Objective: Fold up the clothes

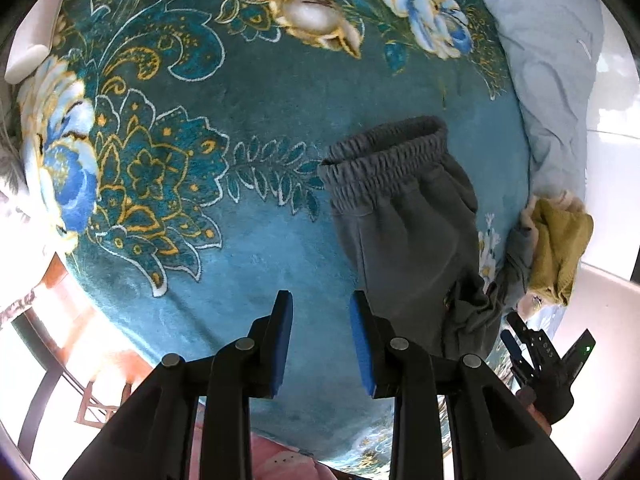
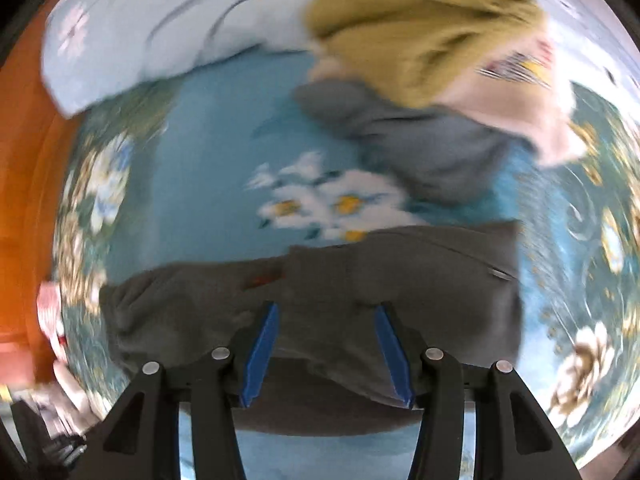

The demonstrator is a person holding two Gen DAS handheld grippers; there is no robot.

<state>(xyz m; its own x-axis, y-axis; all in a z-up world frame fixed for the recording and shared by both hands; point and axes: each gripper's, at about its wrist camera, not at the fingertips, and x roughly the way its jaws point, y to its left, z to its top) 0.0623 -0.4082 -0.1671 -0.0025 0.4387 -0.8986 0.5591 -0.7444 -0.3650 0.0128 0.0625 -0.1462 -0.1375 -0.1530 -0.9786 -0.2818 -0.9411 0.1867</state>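
Left tool (image 1: 321,308) hangs with its blue-padded fingers (image 1: 282,336) spread apart and nothing between them, above bare blanket just beside the left edge of the grey sweatpants (image 1: 404,236). Right tool (image 2: 325,316) also has its fingers well apart; they straddle the grey fabric (image 2: 320,292), which lies under and between them, but the blurred right wrist view does not show whether the pads press on it.

In the left wrist view the sweatpants lie on the bed with their long axis running from the near right toward the far middle. The elastic waistband (image 1: 384,152) is the far end, pointing away from the camera, and its opening gapes a little. The near end is bunched into loose folds (image 1: 472,312) close to the right tool (image 1: 532,344), which shows at the lower right. In the right wrist view the same garment stretches crosswise, left to right.

Under it spreads a teal floral blanket (image 1: 248,92) with gold and blue flowers. Near the pants, toward the bed's right edge, a mustard-yellow garment (image 1: 560,248) lies crumpled, touching another grey piece (image 2: 420,140) and something pale pink (image 2: 532,120). Beyond these sits a light blue quilt (image 1: 552,60) with a faint flower print. Orange-brown wood (image 2: 24,200) shows at the left of the right wrist view.
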